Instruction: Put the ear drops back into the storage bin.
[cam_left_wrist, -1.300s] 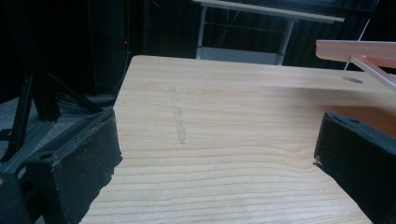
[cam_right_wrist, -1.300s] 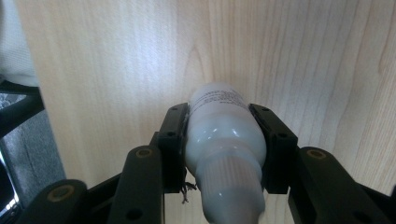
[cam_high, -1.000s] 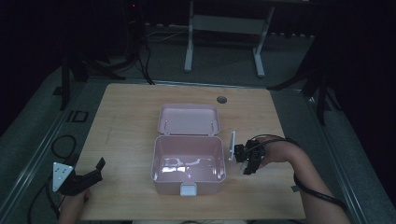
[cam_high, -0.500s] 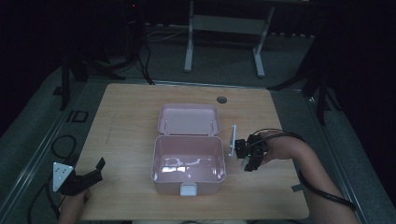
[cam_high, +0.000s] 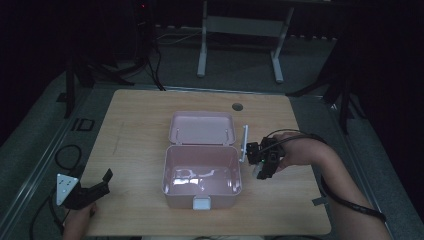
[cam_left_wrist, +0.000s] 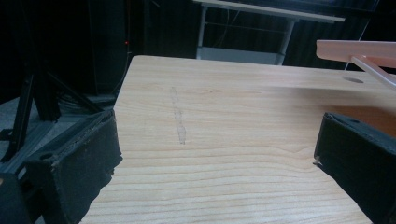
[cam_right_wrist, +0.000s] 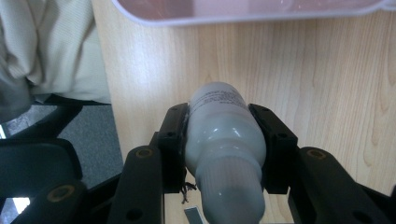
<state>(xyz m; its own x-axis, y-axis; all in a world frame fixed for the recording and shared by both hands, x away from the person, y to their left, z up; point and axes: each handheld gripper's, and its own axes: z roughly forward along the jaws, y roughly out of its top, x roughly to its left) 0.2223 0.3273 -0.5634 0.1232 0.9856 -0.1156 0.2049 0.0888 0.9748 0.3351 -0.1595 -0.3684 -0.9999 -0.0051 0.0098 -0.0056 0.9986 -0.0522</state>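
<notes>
A small white plastic bottle, smooth and rounded with a stepped shoulder and fine print on its body, sits pinched between the two black jaws of the right gripper; the padded blocks press on its sides. In the high view the bottle pokes out below the right gripper, held above the table just to the right of an open pink box.

The box is glossy plastic with rounded corners, its deep lower half showing reflections inside and a pale latch on the front wall. Its lid lies folded back flat behind it. A thin white upright piece stands at the box's right edge, close to the gripper; what it is cannot be told.

The left gripper rests near the table's front left corner, well apart from the box, its coarse black jaws spread wide with bare wood between them.

The table is pale wood with a plain grain and a round cable hole near the back edge. Around it the room is dark, with grey floor, loose cables and a white stand's legs behind.
</notes>
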